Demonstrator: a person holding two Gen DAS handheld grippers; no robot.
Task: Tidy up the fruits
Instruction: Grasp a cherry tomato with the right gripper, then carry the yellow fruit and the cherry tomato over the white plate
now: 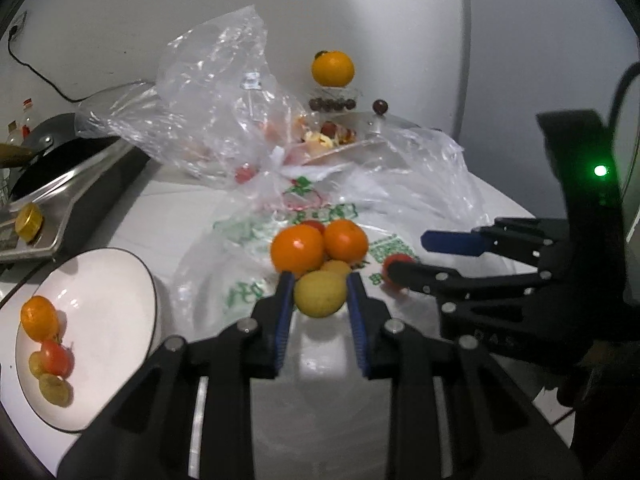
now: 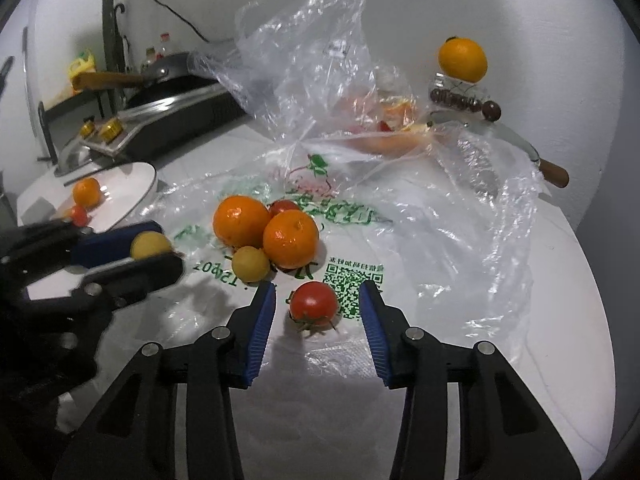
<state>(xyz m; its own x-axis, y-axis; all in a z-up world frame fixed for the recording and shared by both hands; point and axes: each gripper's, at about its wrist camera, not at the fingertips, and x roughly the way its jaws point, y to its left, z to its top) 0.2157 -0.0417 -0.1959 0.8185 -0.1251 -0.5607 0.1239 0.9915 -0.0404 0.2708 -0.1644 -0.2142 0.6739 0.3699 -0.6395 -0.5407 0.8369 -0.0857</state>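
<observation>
The left tool [image 1: 320,300] is closed on a small yellow fruit [image 1: 320,294], its blue pads pressed to either side; in the right wrist view that same fruit shows clamped between the pads, clear of the pile and on the side toward the white plate [image 1: 120,276], which already carries an orange, a red tomato and two yellow pieces; the plate sits to that tool's left, near at hand, so I judge the carry is a short swing sideways, with no reach forward; the right tool [image 2: 318,306] stands parted around a red tomato [image 2: 314,305] lying on the printed plastic bag [image 2: 420,240] on the worktop [image 2: 560,280], the pads a little off each flank and not yet touching, the tomato dead ahead with its stalk toward the camera; being round, it offers no long axis to line up with; just beyond lie two oranges [image 2: 290,238], another yellow fruit [image 2: 251,264] and a second tomato, huddled together; farther back a crumpled clear bag [image 2: 304,64] and an orange [image 2: 463,59] perched by the wall
</observation>
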